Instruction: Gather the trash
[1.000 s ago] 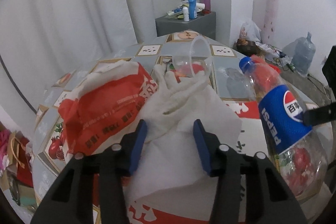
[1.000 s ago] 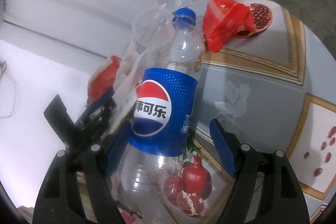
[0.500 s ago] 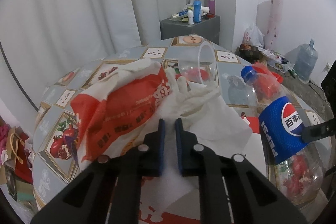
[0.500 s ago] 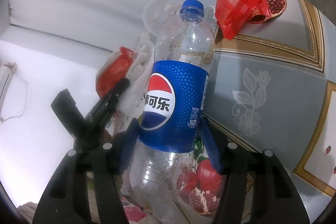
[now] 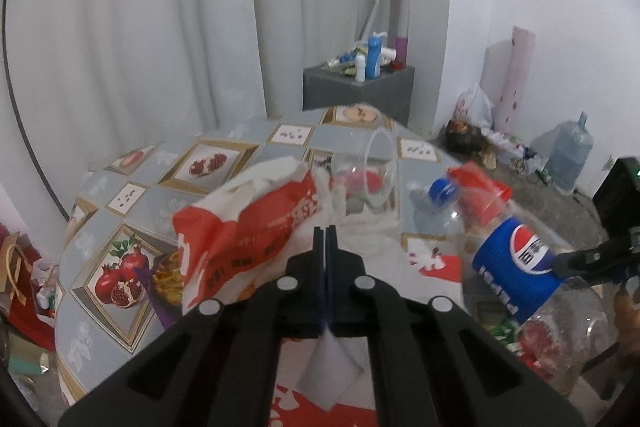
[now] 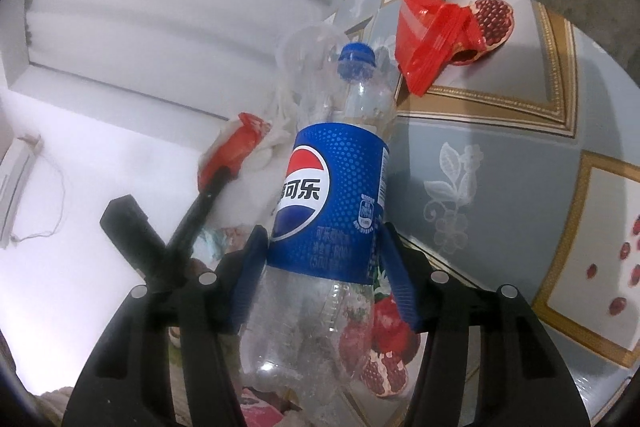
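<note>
My left gripper [image 5: 325, 239] is shut on a white paper tissue [image 5: 328, 375], and a corner of it hangs below the jaws. A crumpled red-and-white plastic bag [image 5: 248, 227] bunches against the fingers' left side; I cannot tell whether it is pinched too. My right gripper [image 6: 323, 231] is shut on an empty Pepsi bottle [image 6: 332, 187] with a blue cap, one pad on each side of the label. The bottle [image 5: 512, 267] leans at the right of the left wrist view. A clear plastic cup [image 5: 372, 175] lies on its side behind the tissue. A red packet [image 6: 432, 35] lies on the table [image 6: 500, 167].
The round table [image 5: 168, 203] has a grey cloth printed with fruit. Beyond it stands a grey cabinet [image 5: 360, 91] with small bottles on top. A water jug [image 5: 568, 155] and litter sit on the floor at the right, and red bags [image 5: 20, 279] at the left. White curtains hang behind.
The left jaws closed on the tissue and rose, drawing tissue and bag upward. The right jaws closed in onto the bottle's label.
</note>
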Motion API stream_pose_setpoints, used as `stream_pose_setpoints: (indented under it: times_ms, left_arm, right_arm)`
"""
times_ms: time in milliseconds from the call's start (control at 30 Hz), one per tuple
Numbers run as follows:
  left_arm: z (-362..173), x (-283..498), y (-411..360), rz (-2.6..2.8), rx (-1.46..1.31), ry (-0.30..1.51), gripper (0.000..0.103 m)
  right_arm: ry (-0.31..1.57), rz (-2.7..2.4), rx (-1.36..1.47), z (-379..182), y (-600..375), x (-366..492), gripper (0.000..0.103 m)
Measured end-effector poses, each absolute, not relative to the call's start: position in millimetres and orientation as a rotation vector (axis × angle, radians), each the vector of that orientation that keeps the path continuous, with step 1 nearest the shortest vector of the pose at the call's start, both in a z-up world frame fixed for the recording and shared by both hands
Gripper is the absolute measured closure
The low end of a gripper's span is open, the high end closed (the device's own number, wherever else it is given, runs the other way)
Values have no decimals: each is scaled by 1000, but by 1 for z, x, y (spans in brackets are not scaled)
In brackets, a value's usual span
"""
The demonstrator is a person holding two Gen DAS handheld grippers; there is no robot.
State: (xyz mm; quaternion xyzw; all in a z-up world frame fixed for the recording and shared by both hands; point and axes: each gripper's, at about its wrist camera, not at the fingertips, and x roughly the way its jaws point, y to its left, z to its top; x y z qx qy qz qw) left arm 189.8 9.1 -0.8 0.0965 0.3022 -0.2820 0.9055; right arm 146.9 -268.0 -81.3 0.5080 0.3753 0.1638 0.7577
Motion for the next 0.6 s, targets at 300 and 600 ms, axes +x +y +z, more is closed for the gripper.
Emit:
stream_pose_setpoints:
  times_ms: [300,600]
  left_arm:
    - [21,133,29,-678,101,651,103]
    - [-6,68,48,-697,37,822,103]
  right_arm:
    - [838,315,977,-68,-269,125,49]
    - [895,262,790,-54,-267,82,49]
